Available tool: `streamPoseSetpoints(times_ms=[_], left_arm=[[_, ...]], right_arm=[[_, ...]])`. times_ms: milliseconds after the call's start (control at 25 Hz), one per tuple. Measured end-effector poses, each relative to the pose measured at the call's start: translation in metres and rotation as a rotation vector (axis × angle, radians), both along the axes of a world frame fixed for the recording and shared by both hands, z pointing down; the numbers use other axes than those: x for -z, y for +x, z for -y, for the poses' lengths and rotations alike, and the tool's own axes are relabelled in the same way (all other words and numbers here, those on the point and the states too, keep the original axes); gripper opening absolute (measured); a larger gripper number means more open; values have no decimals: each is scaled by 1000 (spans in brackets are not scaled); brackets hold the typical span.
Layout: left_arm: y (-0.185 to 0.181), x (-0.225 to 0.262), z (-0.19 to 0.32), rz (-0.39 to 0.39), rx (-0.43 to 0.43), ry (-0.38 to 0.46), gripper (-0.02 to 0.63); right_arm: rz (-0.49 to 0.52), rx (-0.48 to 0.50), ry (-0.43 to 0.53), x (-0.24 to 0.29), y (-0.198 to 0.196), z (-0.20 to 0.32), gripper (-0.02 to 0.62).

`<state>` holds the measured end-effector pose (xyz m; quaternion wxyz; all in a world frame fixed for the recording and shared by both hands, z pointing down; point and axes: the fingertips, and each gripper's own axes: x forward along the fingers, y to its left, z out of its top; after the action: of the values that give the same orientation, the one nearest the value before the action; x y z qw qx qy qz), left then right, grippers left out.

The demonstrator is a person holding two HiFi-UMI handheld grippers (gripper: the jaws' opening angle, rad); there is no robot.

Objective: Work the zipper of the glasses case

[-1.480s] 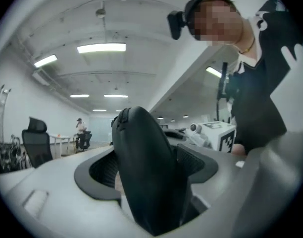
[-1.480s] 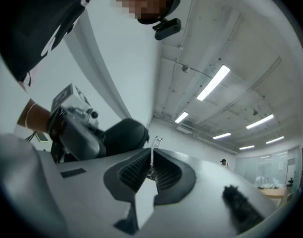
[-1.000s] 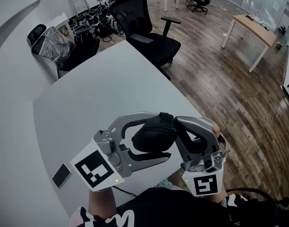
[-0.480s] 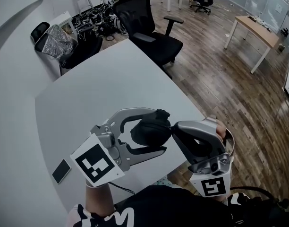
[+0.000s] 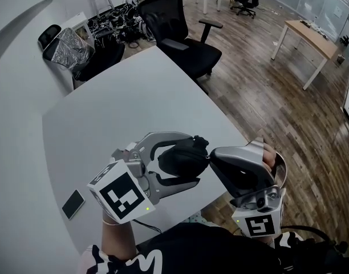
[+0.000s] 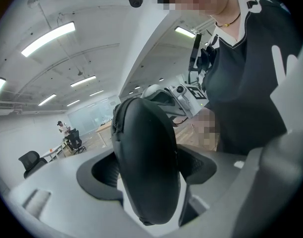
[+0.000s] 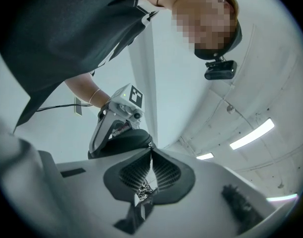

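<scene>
Since the earlier head view the right gripper [image 5: 212, 156] has slid off the top of the glasses case [image 5: 183, 160] and now sits to its right and lower, its tips meeting the case's right end. The left gripper [image 5: 197, 160] has tipped, so its marker cube shows a different face. The case has barely shifted. That suggests the hold is settled and the zipper run is about to start or has only just started.

In the head view the case hangs above the near edge of the grey table [image 5: 134, 96], clamped by the left gripper from above and below. A small dark slab [image 5: 73, 204], perhaps a phone, lies well apart on the table.

In the left gripper view the jaws stand fairly wide and are filled by the case, with a ribbed pad [image 6: 103, 171] pressing on each broad face. The case stands on edge between them, and its zipper [image 6: 116, 123] runs up the left rim and is still closed where it shows. The right gripper sits just behind the case's far end.

In the right gripper view the jaws are drawn in to a narrow slit, and their tips pinch a small bright piece at the end of the case. It is too small to be certain, but by its place I take it for the zipper pull [image 7: 150, 146]. The rest of the case lies beyond the tips, not between the pads, held by the left gripper behind it.
</scene>
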<state>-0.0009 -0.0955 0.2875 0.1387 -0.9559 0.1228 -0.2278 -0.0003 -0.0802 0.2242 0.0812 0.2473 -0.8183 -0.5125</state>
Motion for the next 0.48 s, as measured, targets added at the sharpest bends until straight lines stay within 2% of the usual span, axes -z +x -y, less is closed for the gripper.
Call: streamPoseSetpoints(times_ms=[200, 320, 480], left_arm=[[4, -5, -11, -3, -11, -13, 350], [2, 2, -20, -68, -53, 20, 367], [4, 17, -30, -163, -161, 31, 371]], right_arm=[[-19, -2, 49, -5, 2, -8, 8], [30, 50, 43, 1, -2, -19, 8], [43, 127, 43, 12, -5, -30, 6]])
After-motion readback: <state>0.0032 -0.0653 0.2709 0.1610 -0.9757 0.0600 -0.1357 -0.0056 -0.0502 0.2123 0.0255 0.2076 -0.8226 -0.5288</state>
